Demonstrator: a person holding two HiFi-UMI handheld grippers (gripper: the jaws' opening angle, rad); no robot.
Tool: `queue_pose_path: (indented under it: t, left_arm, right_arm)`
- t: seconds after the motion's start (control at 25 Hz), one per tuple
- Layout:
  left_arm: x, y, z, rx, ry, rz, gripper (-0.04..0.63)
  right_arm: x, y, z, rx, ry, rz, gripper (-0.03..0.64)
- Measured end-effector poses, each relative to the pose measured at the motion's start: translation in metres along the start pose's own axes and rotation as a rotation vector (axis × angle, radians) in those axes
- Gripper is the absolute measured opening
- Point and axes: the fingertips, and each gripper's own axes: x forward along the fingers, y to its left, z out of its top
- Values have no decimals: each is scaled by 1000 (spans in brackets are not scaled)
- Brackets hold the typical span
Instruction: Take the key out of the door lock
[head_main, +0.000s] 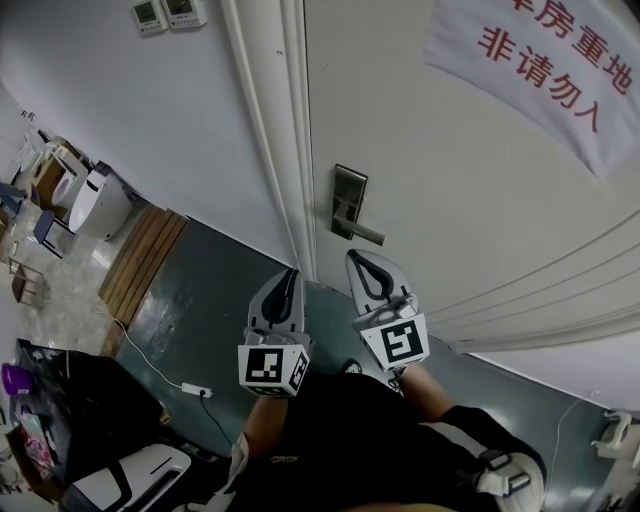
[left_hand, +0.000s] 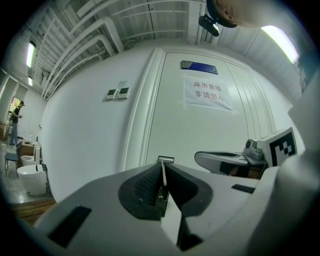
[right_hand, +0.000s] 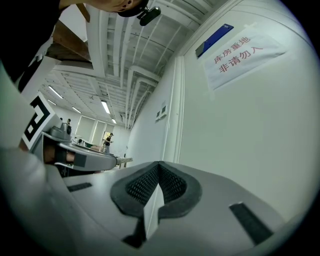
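Observation:
The white door (head_main: 480, 190) carries a metal lock plate (head_main: 349, 195) with a lever handle (head_main: 366, 235). Both grippers hover level in front of the door, below the handle and apart from it. My left gripper (head_main: 292, 272) is shut on a thin silvery metal strip, seemingly the key (left_hand: 162, 176), held edge-on between its pads. The top of the lock plate (left_hand: 166, 160) peeks just over the left gripper (left_hand: 162, 167). My right gripper (head_main: 358, 256) sits beside it, shut, and the right gripper (right_hand: 159, 167) shows nothing between its pads. I see no key in the lock itself.
A paper sign (head_main: 550, 60) with red characters hangs on the door. Wall switches (head_main: 165, 12) sit left of the door frame. White ceramic fixtures (head_main: 95, 200), a wooden pallet (head_main: 145, 255) and a power strip (head_main: 195, 390) lie on the floor to the left.

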Motion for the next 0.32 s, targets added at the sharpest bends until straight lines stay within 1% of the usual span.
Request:
queue_pose_path:
  t: [0.16,0.32]
  left_arm:
    - [3,-8,-1,-10,3,-13,37]
    - [8,-15,0,-15,-6,-20,37]
  right_arm:
    - [-6,-3,5,-28,-24,-13,8]
    - [-11,-7,2,-6,-12,-12,8]
